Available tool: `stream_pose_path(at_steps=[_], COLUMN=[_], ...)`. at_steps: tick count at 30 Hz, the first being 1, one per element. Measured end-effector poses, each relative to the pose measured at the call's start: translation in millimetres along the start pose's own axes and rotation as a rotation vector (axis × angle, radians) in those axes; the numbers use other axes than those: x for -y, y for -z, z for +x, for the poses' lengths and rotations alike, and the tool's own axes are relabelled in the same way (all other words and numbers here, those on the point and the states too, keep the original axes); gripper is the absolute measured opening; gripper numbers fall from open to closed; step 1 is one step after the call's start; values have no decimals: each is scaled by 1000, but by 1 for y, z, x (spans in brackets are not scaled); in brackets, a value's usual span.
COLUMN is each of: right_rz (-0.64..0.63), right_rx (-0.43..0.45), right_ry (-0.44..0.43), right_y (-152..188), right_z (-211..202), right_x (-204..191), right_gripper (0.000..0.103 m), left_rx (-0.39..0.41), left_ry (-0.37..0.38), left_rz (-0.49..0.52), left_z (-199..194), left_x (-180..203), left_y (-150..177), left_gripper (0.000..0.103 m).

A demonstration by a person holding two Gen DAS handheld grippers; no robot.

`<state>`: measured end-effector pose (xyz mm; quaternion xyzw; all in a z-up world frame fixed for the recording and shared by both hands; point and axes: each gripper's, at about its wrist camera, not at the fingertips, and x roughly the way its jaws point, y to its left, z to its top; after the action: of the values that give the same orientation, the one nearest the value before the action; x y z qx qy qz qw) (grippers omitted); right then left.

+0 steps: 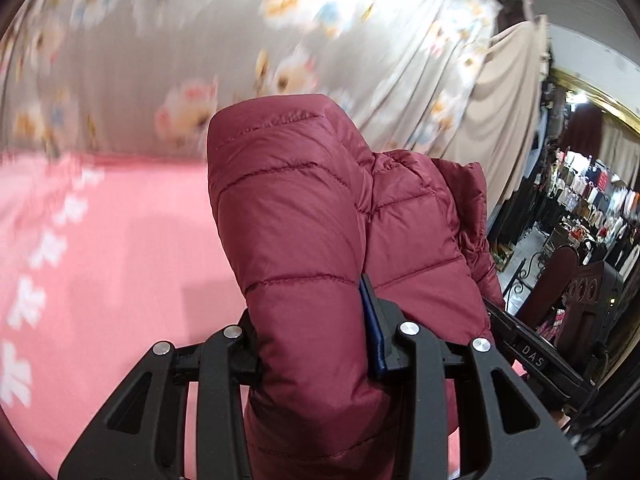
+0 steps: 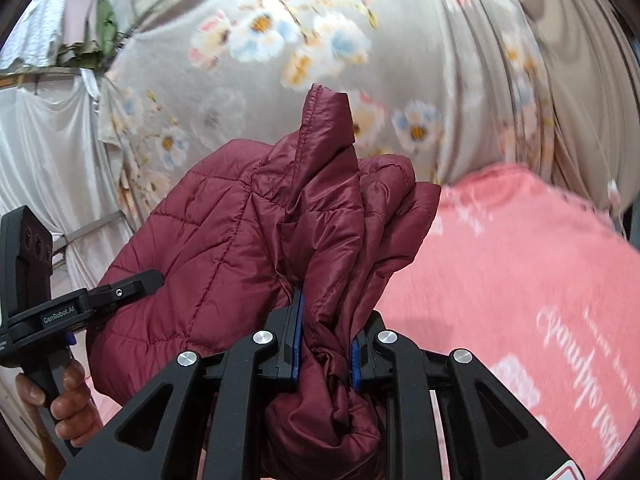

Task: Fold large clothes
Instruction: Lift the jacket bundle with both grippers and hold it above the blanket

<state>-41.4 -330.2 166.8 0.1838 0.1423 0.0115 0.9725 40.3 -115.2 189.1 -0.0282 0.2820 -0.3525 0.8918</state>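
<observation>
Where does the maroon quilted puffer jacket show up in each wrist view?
Left wrist: the maroon quilted puffer jacket fills the centre, running up from the bottom edge.
Right wrist: centre and centre-left, bunched.
Shared landmark: the grey floral curtain behind it in both.

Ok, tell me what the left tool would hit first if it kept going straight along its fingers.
Beyond the jacket it already grips, the left tool points roughly at the floral curtain hanging behind the pink sheet. Probably the curtain comes first, though the jacket blocks the centre line and depth is unclear.
</observation>
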Motion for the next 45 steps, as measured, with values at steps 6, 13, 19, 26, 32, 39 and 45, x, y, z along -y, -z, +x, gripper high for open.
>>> stream_pose_path(at_steps=[6, 13, 19, 26, 32, 39, 45], right_rz=[-81, -188, -246, -272, -273, -251, -235], right_rx=[156, 322, 417, 431, 370, 274, 184], right_ry=[-36, -96, -151, -179, -178, -166, -139], right_y=[-39, -82, -99, -104, -99, -80, -51], right_z=[-26, -38, -30, 1, 54, 122, 177], right_x=[-38, -94, -134, -166, -178, -174, -160], right_gripper=[18, 18, 18, 18, 18, 18, 18], left_rx=[156, 363, 506, 578, 572, 507, 424], left_ry=[20, 14, -5, -42, -64, -103, -140], left_rz=[89, 207, 276, 304, 281, 232, 209], left_z=[-50, -106, -140, -160, -146, -97, -47], left_x=[4, -5, -23, -54, -93, -152, -189], left_y=[-38, -71, -90, -108, -116, -123, -111], left_gripper=[35, 35, 35, 36, 36, 36, 36])
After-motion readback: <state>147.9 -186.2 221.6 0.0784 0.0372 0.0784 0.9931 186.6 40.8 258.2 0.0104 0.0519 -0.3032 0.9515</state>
